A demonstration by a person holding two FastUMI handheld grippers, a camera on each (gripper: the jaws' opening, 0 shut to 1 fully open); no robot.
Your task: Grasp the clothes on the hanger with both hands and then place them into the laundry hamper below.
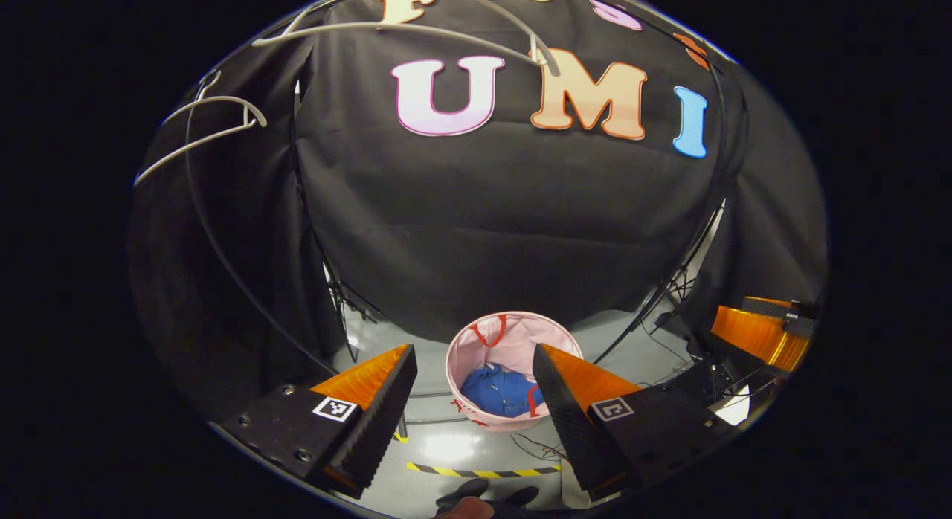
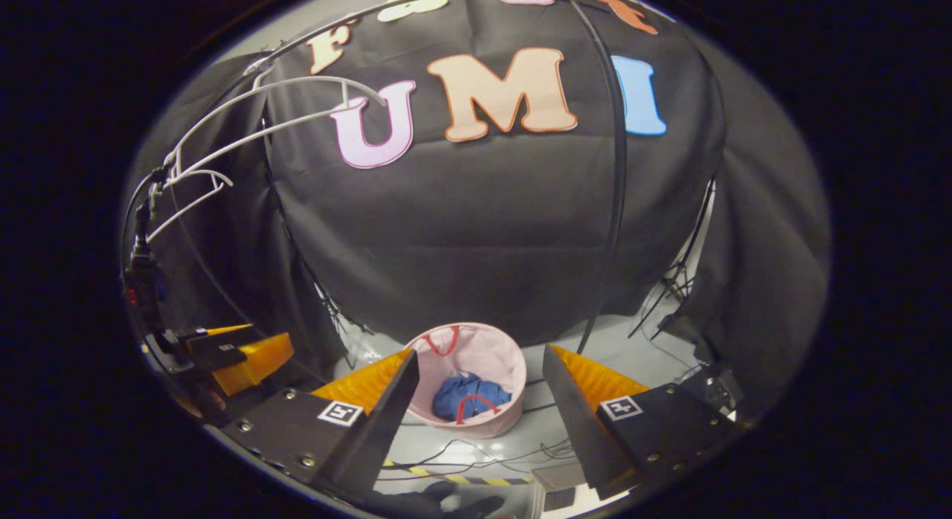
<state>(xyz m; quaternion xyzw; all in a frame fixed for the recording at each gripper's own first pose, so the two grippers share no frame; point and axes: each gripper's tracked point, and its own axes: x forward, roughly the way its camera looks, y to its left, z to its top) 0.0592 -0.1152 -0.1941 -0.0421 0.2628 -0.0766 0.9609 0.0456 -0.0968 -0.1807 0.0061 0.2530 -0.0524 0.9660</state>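
In the left gripper view, the left gripper was spread wide, its two orange-and-black fingers well apart with nothing between them. Beyond the gap stood a round pink laundry hamper with red handles on the grey floor, near the foot of the black cloth wall. A blue garment lay crumpled inside the hamper, on its bottom. Two bare white hangers hung on a rail at the upper left. At the far right of this view the other, right gripper appeared as an orange body. A strip of yellow-and-black tape crossed the floor near the bottom edge, just above the toes of dark shoes.

In the right gripper view, the right gripper was likewise released, fingers wide apart and empty. The same hamper sat between them farther off, the blue garment inside it beneath a red handle. This view added the left gripper's orange side at the left edge, and loose cables on the floor in front of the hamper.
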